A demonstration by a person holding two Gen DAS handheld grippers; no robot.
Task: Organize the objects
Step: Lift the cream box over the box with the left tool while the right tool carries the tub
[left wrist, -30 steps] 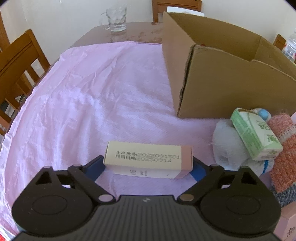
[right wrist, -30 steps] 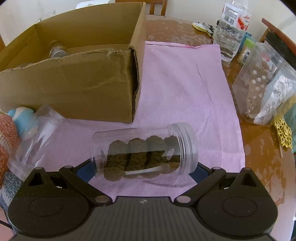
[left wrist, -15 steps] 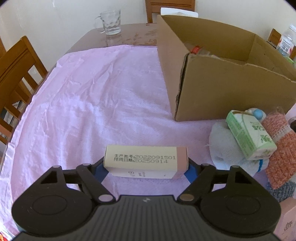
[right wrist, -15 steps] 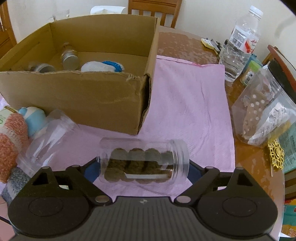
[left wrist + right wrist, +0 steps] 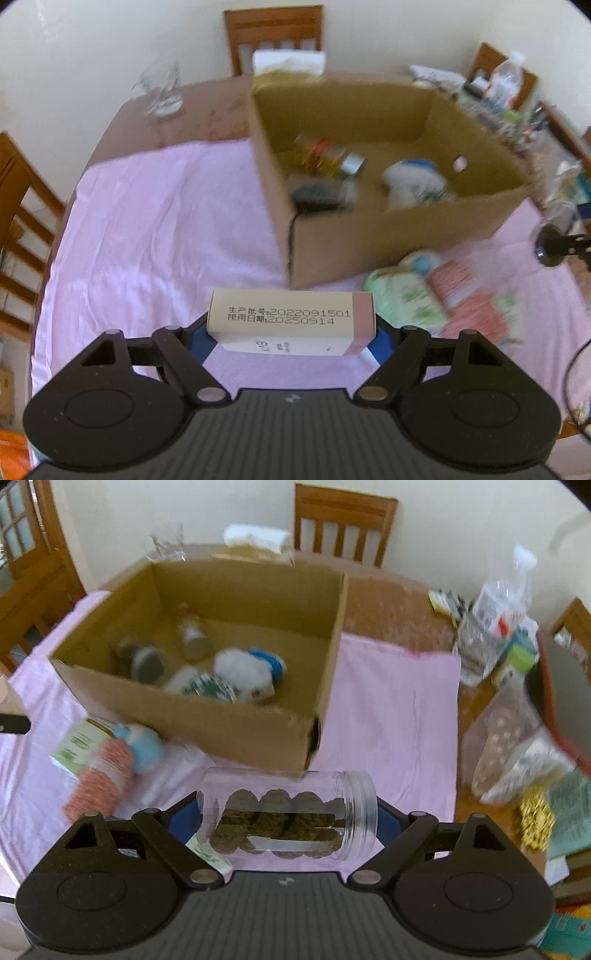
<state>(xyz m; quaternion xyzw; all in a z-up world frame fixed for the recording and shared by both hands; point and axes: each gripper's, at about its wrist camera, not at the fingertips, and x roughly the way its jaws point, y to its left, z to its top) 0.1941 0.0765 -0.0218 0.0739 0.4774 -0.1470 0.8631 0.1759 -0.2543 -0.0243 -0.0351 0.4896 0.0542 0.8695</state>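
Observation:
My left gripper [image 5: 291, 334] is shut on a cream and pink carton [image 5: 291, 314] with a printed date code, held sideways high above the pink cloth. My right gripper [image 5: 286, 819] is shut on a clear plastic jar [image 5: 288, 825] of brown lumps, lying sideways between the fingers. An open cardboard box [image 5: 354, 251] [image 5: 207, 720] stands ahead of both, with small jars and a white and blue soft item [image 5: 243, 672] inside. In front of the box lie a green carton [image 5: 402, 299] [image 5: 75, 747], a pink knitted piece [image 5: 469, 299] [image 5: 105, 782] and a light blue ball [image 5: 146, 744].
A pink cloth [image 5: 147, 229] covers the wooden table [image 5: 391, 609]. A glass mug [image 5: 159, 88] stands at the far left. Water bottle [image 5: 495, 605], plastic bags [image 5: 517, 753] and clutter crowd the right edge. Wooden chairs [image 5: 275, 35] surround the table.
Both grippers have risen with their loads, so the views now look down into the box from above. Both grips are unchanged.

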